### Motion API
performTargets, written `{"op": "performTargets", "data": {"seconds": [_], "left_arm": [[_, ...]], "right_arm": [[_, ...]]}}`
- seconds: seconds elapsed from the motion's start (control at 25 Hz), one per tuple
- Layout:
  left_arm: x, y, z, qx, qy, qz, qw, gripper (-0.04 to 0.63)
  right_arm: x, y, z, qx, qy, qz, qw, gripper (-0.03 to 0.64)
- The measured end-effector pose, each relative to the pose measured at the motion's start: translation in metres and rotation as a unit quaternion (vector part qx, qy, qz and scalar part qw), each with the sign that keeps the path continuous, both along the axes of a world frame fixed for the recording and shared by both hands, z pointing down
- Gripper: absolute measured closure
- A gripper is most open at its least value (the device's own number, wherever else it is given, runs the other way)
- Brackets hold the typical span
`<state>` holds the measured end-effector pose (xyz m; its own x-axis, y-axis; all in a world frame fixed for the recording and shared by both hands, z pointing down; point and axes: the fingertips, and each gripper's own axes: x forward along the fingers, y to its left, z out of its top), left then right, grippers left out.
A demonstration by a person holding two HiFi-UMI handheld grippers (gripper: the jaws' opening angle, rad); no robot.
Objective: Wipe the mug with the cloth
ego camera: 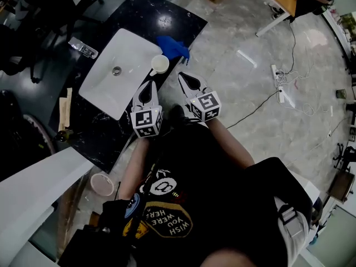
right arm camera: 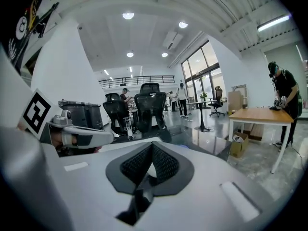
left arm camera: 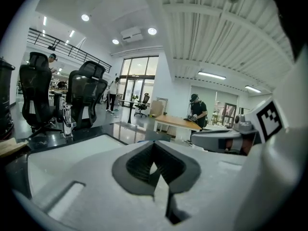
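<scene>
Looking down, the mug (ego camera: 160, 64) was too small to tell what it held, the hands gripping the left claw (ego camera: 150, 84) and right claw (ego camera: 184, 75) hid under their marker cubes, and the near end of the tabletop (ego camera: 142, 13) disappeared behind a white panel (ego camera: 33, 188).

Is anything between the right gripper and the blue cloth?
Nothing visible. The right gripper, jaws shut and empty, has only open space up to the cloth; the mug stands to the left, off that line.
</scene>
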<state>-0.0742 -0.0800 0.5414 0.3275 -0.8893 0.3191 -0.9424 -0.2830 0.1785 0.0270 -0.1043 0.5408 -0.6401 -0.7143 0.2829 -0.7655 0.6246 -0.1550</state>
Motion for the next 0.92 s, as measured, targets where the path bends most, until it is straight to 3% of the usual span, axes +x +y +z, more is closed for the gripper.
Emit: {"op": "performTargets", "data": {"seconds": [0.92], "left_arm": [[0.000, -0.013, 0.002, -0.005, -0.002, 0.001, 1.0000, 0.591]], "right_arm": [[0.004, -0.011, -0.003, 0.001, -0.007, -0.005, 1.000, 0.615]]}}
